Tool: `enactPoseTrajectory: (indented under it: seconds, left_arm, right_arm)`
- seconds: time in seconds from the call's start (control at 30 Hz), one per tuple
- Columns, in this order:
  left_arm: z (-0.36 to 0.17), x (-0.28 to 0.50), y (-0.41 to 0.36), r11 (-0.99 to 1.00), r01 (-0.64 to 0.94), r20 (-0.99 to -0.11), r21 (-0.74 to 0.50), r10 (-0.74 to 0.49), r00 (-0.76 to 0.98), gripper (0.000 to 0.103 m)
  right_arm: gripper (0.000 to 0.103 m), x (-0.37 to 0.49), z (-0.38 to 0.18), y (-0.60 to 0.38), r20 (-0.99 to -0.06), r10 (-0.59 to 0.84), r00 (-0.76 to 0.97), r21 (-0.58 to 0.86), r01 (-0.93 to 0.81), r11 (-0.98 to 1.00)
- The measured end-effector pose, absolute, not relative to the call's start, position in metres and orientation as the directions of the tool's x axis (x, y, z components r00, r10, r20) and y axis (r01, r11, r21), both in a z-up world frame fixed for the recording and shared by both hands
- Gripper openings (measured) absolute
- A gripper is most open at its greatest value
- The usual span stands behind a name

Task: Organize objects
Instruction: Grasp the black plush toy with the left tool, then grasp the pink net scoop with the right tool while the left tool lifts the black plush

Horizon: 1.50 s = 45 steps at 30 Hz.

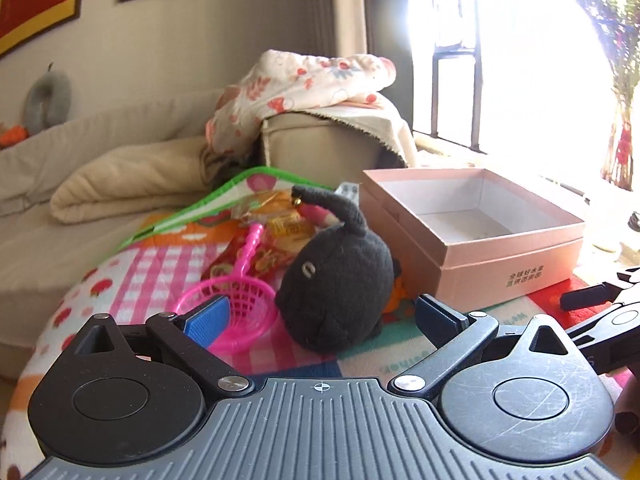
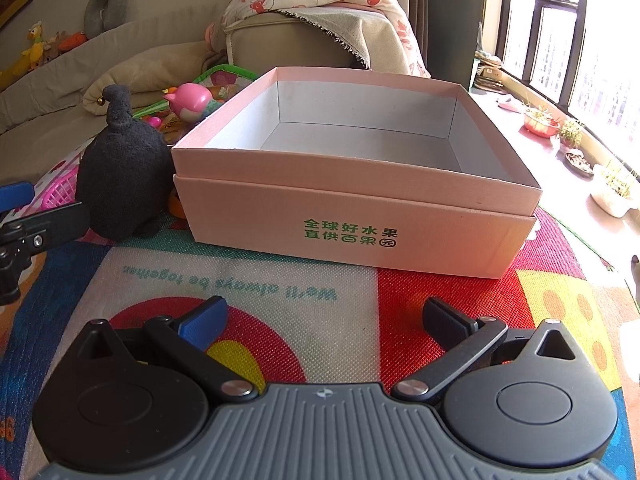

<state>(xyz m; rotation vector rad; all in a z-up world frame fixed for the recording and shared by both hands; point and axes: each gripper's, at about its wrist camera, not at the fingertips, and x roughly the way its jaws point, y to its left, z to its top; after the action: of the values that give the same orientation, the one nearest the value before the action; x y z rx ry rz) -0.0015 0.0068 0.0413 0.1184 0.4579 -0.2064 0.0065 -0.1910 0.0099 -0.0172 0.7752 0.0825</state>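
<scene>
A black plush toy (image 1: pixel 340 284) stands on the colourful play mat (image 1: pixel 132 264), just ahead of my open left gripper (image 1: pixel 320 320); the jaws are wide apart and empty. It also shows in the right wrist view (image 2: pixel 124 172), left of an open, empty pink box (image 2: pixel 360 184). The box (image 1: pixel 472 240) sits to the right of the plush. A pink toy net scoop (image 1: pixel 236 296) lies left of the plush, with snack packets (image 1: pixel 276 232) behind it. A pink toy figure (image 2: pixel 192 102) lies beyond. My right gripper (image 2: pixel 324 320) is open and empty in front of the box.
A beige sofa (image 1: pixel 120 168) with a floral blanket (image 1: pixel 304 84) stands behind the mat. A windowsill with small plant pots (image 2: pixel 572 140) runs along the right. The left gripper's finger (image 2: pixel 16 196) shows at the left edge of the right wrist view.
</scene>
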Motion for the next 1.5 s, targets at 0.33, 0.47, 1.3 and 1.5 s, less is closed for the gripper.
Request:
enactPoseTrajectory:
  seconds: [0.33, 0.47, 1.3, 1.5]
  left_arm:
    - [0.022, 0.056, -0.009, 0.941, 0.322, -0.514, 0.104, -0.226, 0.827, 0.074]
    - [0.037, 0.043, 0.016, 0.953, 0.299, -0.507, -0.057, -0.286, 0.814, 0.071]
    - [0.066, -0.041, 0.216, 0.964, -0.106, -0.457, -0.245, -0.018, 0.889, 0.071]
    - [0.071, -0.052, 0.192, 0.974, -0.008, -0.475, -0.227, -0.104, 0.874, 0.071]
  right_arm:
    - [0.103, 0.007, 0.011, -0.189, -0.706, 0.057, 0.706, 0.000, -0.081, 0.997]
    - [0.103, 0.005, 0.012, -0.187, -0.696, 0.040, 0.717, -0.014, -0.070, 0.997]
    - [0.083, 0.075, 0.038, 0.020, -0.669, 0.362, 0.649, 0.002, -0.486, 0.874]
    - [0.083, -0.006, 0.079, -0.020, -0.607, 0.420, 0.675, -0.103, -0.591, 0.800]
